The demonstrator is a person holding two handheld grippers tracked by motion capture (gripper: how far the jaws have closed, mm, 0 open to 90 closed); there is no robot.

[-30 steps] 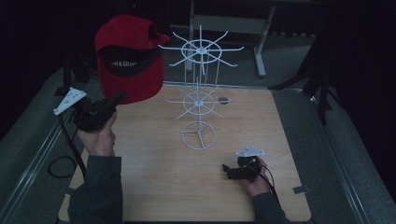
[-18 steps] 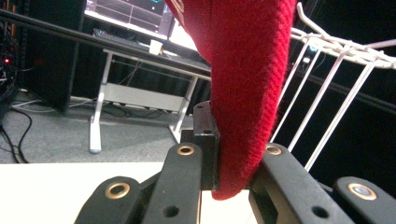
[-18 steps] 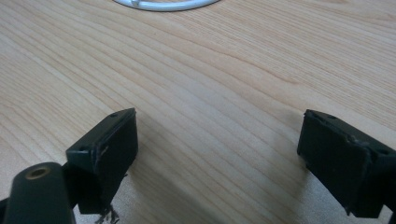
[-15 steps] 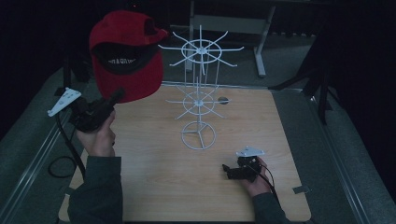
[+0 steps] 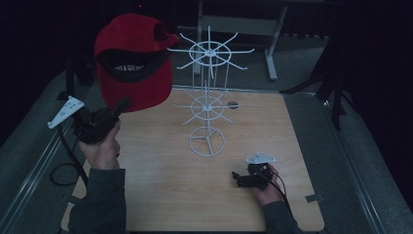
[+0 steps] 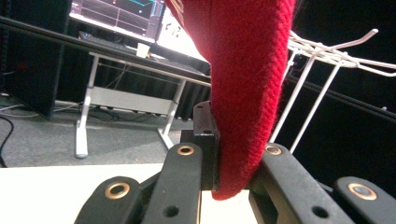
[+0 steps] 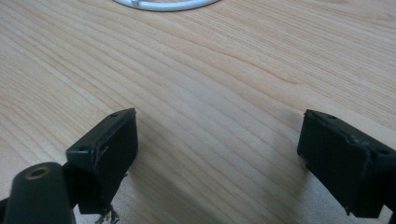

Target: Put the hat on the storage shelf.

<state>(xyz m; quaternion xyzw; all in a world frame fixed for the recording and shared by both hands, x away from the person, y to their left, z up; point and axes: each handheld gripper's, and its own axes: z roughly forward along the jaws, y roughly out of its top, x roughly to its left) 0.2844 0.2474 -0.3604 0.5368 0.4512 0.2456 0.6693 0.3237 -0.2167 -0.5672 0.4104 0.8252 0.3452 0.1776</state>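
A red cap (image 5: 134, 58) with a black underside hangs in the air at the left, level with the top ring of the white wire hook stand (image 5: 208, 97). My left gripper (image 5: 122, 104) is shut on the cap's lower edge; in the left gripper view the red fabric (image 6: 243, 93) is pinched between the two black jaws, with the stand's white hooks (image 6: 336, 53) just to the right. My right gripper (image 5: 235, 176) rests low on the wooden table (image 5: 160, 185) at the front right, open, with bare wood (image 7: 215, 116) between its jaws.
The stand's round base (image 5: 207, 141) sits at the table's middle, its edge (image 7: 163, 4) showing ahead of the right gripper. A grey-legged desk (image 6: 121, 98) with screens stands beyond the table. A cable (image 5: 65, 161) loops off the left side.
The left gripper has lifted the cap a little higher and slightly leftward. The right gripper has stayed where it was.
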